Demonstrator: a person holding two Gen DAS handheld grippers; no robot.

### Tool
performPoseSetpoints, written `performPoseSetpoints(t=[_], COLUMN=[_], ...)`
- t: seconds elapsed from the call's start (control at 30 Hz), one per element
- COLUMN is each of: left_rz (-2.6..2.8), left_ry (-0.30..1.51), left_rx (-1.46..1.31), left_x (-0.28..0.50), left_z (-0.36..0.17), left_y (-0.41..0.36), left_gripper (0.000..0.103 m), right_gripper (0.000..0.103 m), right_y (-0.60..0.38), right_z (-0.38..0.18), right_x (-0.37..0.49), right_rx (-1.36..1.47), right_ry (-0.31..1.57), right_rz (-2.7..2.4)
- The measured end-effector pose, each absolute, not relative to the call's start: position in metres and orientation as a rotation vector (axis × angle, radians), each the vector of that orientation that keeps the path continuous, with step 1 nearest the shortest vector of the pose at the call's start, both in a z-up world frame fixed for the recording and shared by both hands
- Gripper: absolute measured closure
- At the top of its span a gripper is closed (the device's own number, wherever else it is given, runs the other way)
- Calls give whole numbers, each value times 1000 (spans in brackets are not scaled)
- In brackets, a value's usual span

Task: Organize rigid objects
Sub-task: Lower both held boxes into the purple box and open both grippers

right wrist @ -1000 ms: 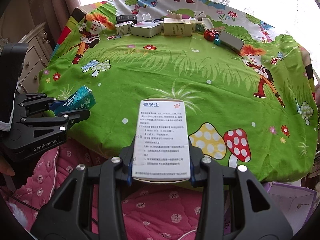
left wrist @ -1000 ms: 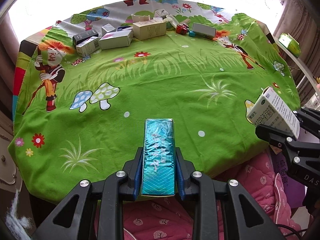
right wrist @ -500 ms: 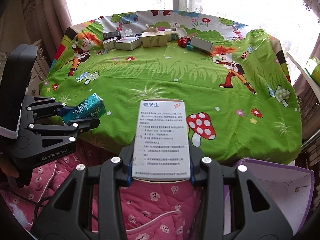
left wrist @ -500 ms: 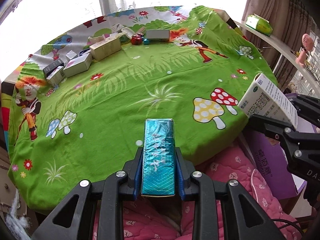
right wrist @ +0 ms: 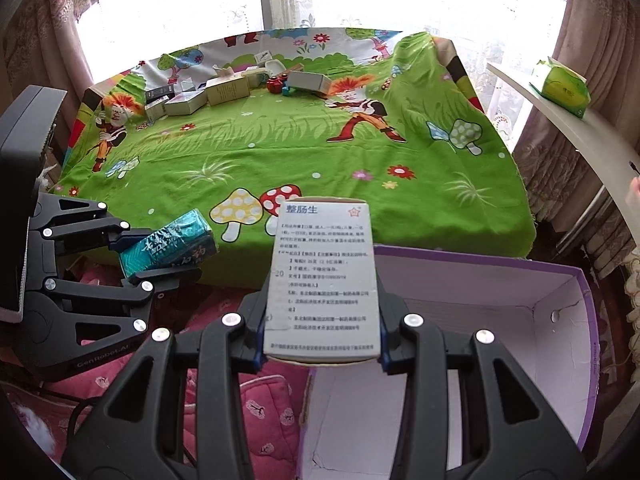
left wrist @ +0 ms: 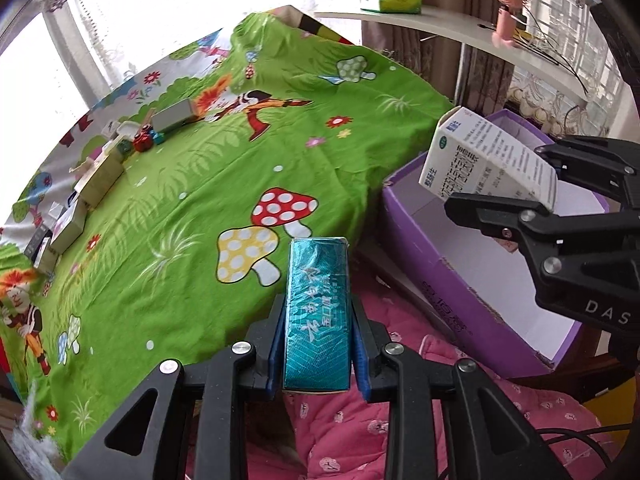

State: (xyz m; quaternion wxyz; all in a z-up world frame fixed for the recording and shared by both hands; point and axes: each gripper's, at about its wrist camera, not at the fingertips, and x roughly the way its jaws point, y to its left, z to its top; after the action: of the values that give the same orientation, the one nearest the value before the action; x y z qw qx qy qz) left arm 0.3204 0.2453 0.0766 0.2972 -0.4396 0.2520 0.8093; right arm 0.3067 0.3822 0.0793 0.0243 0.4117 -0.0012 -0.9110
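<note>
My left gripper (left wrist: 318, 322) is shut on a shiny teal box (left wrist: 318, 312), held in front of the table's near edge over a pink quilt; the box also shows in the right wrist view (right wrist: 168, 250). My right gripper (right wrist: 322, 316) is shut on a white medicine box (right wrist: 323, 276) with printed text, held over the near left corner of an open purple carton (right wrist: 480, 308). In the left wrist view the white box (left wrist: 486, 156) hangs above the carton (left wrist: 440, 280), whose white inside shows nothing in it.
Several small boxes (right wrist: 224, 90) and a red toy (right wrist: 275, 84) lie along the far edge of the green cartoon tablecloth (right wrist: 304, 152). A white shelf (right wrist: 560, 120) with a green tissue pack (right wrist: 560, 86) and a pink fan (left wrist: 506, 8) stands right. A pink quilt (left wrist: 400, 408) lies below.
Both grippers, still holding their boxes, have swung right and drawn back from the table. The purple carton has come into view under the right gripper.
</note>
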Motion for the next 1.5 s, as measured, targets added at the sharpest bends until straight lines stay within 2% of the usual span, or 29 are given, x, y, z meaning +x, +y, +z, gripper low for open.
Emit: performPoseSetpoints(t=[0.37, 0.73, 1.5], left_rz=[1947, 1882, 1874], left_ry=[825, 834, 684], left_rx=[-1067, -1082, -1127], left_x=[349, 352, 343], left_z=[58, 40, 24], left_y=[341, 386, 392], left_gripper=[74, 74, 73], right_gripper=[59, 59, 59], right_y=[463, 513, 514], right_z=[54, 33, 27], right_x=[344, 369, 364], right_rx=[1442, 1578, 1738], right_ry=[-184, -290, -186], right_rz=[-2955, -3018, -3025])
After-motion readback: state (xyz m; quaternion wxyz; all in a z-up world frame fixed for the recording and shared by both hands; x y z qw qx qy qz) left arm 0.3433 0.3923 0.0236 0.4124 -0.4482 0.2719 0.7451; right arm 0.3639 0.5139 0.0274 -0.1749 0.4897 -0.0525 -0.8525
